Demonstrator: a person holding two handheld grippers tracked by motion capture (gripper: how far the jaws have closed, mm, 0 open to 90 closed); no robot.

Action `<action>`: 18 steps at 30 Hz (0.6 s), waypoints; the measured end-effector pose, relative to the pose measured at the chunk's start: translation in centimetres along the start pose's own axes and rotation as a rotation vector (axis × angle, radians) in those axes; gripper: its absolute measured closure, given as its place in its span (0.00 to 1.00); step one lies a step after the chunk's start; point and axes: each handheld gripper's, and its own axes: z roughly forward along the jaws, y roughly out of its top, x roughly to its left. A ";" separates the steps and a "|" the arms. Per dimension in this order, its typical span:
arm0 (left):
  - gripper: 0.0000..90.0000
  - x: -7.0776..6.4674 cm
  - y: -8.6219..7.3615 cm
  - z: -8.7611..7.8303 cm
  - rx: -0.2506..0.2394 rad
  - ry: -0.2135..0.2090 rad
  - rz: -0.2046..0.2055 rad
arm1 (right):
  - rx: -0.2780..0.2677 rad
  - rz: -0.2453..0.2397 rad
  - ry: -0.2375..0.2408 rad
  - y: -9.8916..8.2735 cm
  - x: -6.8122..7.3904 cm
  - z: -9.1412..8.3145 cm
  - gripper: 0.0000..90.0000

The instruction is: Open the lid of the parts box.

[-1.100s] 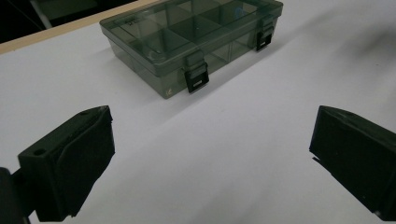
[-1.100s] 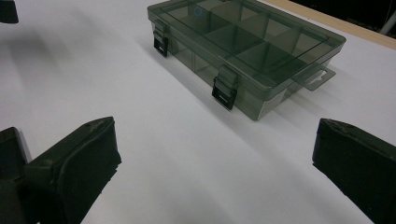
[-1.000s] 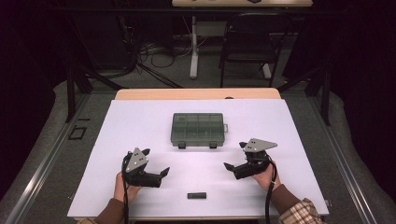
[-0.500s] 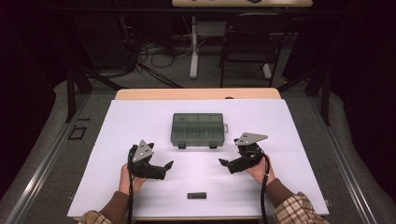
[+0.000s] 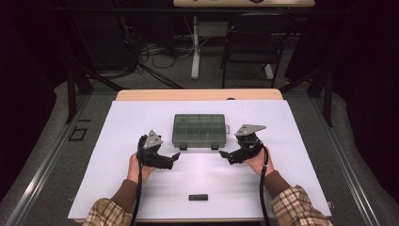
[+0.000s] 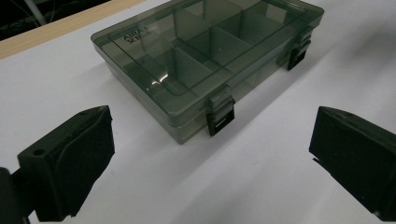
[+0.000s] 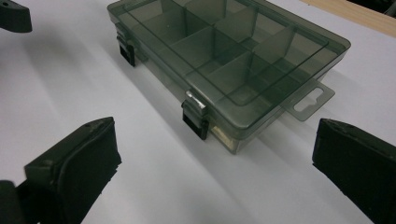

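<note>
A smoky-grey see-through compartment box (image 5: 199, 131) lies lid-down and latched in the middle of the white sheet. My left gripper (image 5: 172, 160) hovers open just short of the box's front left corner. My right gripper (image 5: 226, 157) is open too, off the front right corner. In the left gripper view the box (image 6: 201, 51) lies ahead of the wide-spread jaws of the gripper (image 6: 212, 163), its near latch (image 6: 219, 119) between them. The right gripper view has the box (image 7: 224, 51) and a latch (image 7: 195, 116) ahead of the open gripper (image 7: 215, 168). Nothing is held.
A small black bar (image 5: 198, 197) lies near the front edge of the white sheet (image 5: 122, 132). A wooden table edge (image 5: 197, 94) runs behind the sheet. Beyond it stand a chair (image 5: 249, 42) and cables on the floor.
Both grippers have moved forward and inward toward the front of the box. The box and the black bar have stayed in place.
</note>
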 end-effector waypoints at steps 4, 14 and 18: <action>0.00 0.3 0.4 0.8 0.005 -0.003 -0.005 | 0.011 0.004 0.008 0.6 -0.5 0.8 0.00; 0.00 1.0 1.0 2.6 0.036 0.016 -0.009 | 0.049 0.009 0.021 1.7 -1.1 2.6 0.00; 0.00 1.3 1.0 3.3 0.044 0.028 -0.002 | 0.049 0.019 0.020 1.4 -1.3 3.2 0.00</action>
